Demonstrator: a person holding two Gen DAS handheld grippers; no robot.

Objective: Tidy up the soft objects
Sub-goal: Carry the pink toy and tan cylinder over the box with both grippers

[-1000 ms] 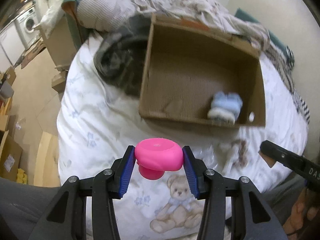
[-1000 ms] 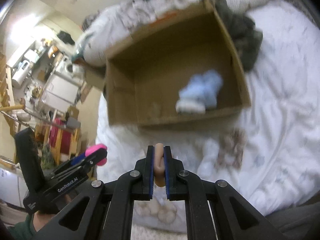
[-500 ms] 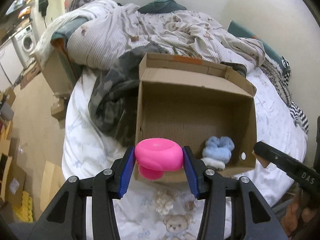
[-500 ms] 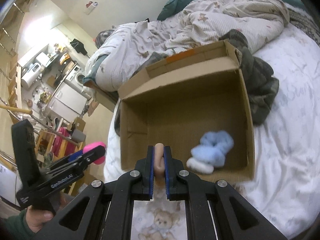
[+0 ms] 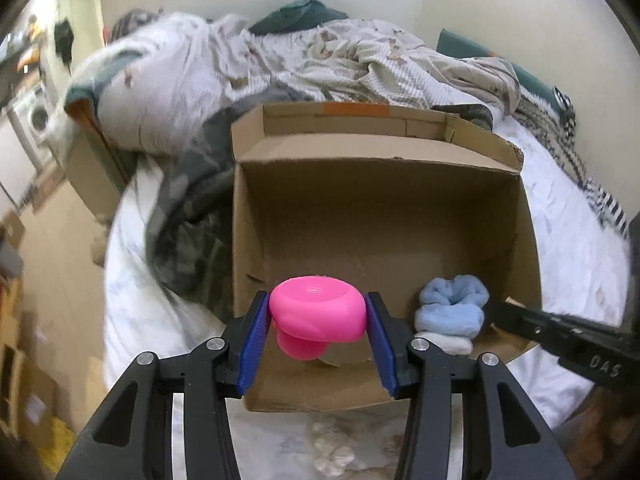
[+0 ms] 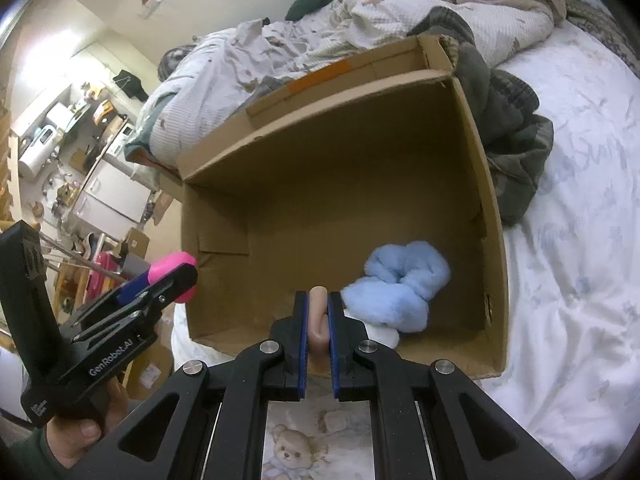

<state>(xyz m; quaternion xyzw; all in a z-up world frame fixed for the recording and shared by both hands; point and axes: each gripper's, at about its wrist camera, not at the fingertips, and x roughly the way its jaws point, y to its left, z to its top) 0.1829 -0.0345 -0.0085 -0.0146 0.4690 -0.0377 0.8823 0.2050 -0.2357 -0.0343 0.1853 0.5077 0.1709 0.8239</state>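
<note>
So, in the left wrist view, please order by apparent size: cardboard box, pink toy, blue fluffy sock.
1. cardboard box, largest.
2. pink toy and blue fluffy sock: alike; the toy is nearer, so unsure.

A hot-pink toy [image 5: 318, 312], a pale-blue fluffy bundle [image 6: 394, 286] in a brown cardboard box [image 6: 490, 216], and a white teddy-print bedsheet [image 6: 576, 240].

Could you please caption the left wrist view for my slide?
Left gripper shut on a pink toy before an open cardboard box holding blue fluffy socks.
</note>
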